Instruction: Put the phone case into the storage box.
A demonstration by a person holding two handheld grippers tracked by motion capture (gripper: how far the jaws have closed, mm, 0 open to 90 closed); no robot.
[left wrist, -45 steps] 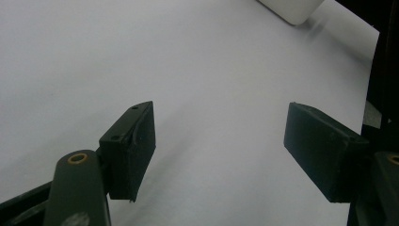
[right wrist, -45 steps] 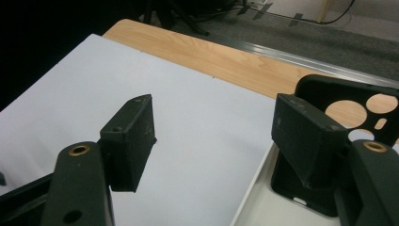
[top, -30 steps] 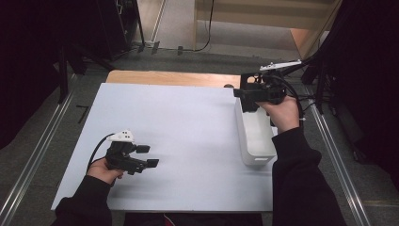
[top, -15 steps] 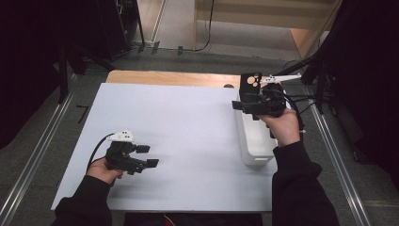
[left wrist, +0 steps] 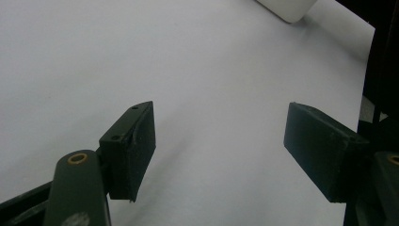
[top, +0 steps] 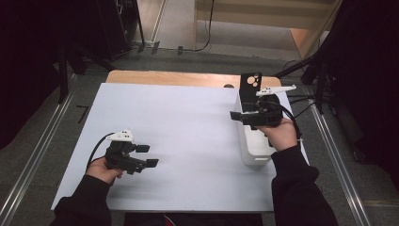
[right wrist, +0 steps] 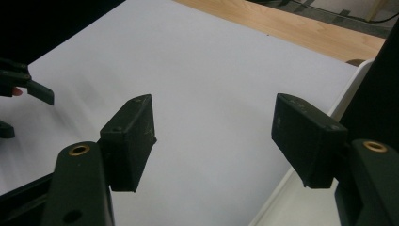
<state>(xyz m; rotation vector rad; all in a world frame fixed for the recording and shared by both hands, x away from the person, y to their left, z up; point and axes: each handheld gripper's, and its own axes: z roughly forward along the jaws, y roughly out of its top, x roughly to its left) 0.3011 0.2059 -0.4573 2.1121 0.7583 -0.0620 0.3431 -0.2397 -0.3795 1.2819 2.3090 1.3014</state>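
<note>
right claw (top: 238,117) swung leftward off the white rectangular bin (top: 254,141) toward mid-tabletop (top: 188,122), jaws spread, black phone case (top: 251,84) upright in bin's far end, left claw (top: 147,156) released, resting near-left

white bin (top: 254,146): near end under right hand (top: 282,134) | black panel (top: 250,87): lower part behind gripper

Table sheet (top: 188,136): I see it as smooth, matt white, like paper or laminate.
Table edge (top: 179,78): I read light wood with a faint grain.
White tray (top: 254,146): smooth plastic, slight sheen.
Left gripper (left wrist: 221,146): matt black jaws, brass-coloured rivets.
Right gripper (right wrist: 214,141): the same matt black.
</note>
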